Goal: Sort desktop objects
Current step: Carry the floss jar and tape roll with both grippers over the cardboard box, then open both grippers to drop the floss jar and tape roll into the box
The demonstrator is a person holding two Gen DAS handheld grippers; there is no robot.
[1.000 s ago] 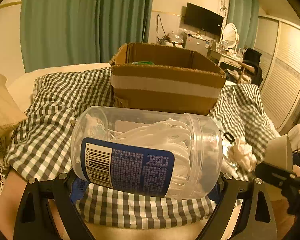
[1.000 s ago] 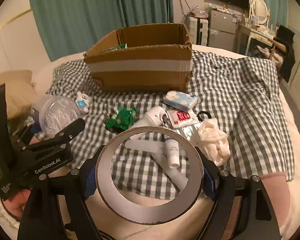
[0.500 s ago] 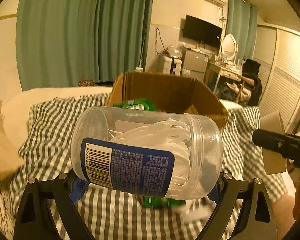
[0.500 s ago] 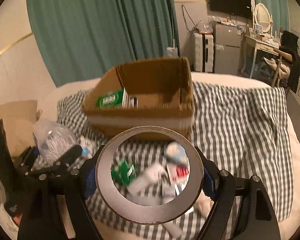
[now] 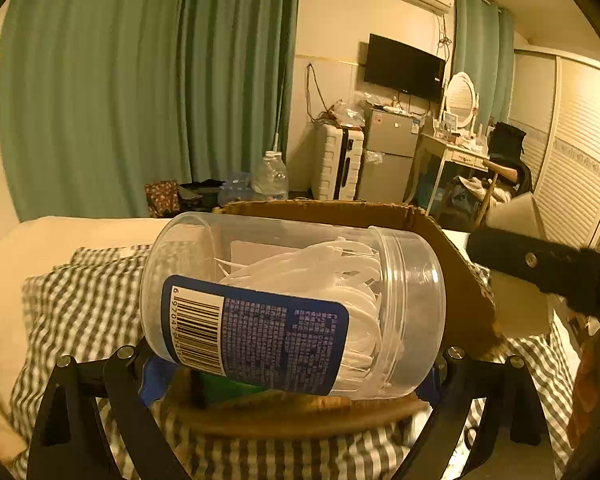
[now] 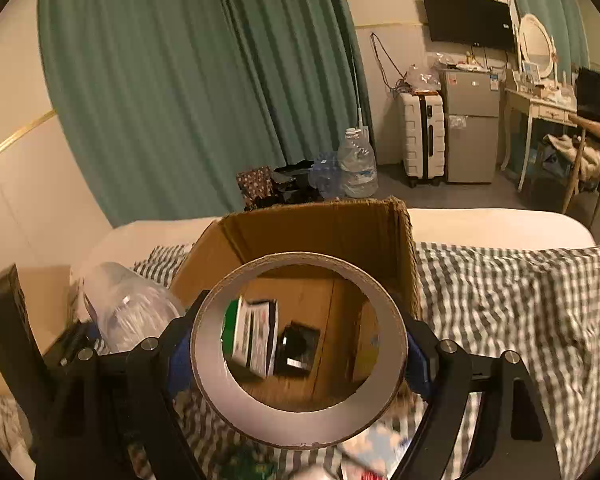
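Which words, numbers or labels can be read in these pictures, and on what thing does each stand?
"6 97047": first barcode digits on the jar label; the rest are hidden.
Small print on the blue label: too blurred to read.
Packs in the box, seen through the tape roll: blurred, unreadable.

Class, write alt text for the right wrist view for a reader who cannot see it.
The right gripper holds a roll of tape upright over an open cardboard box on a checked cloth. Through the ring, packets lie inside the box; green curtains hang behind.
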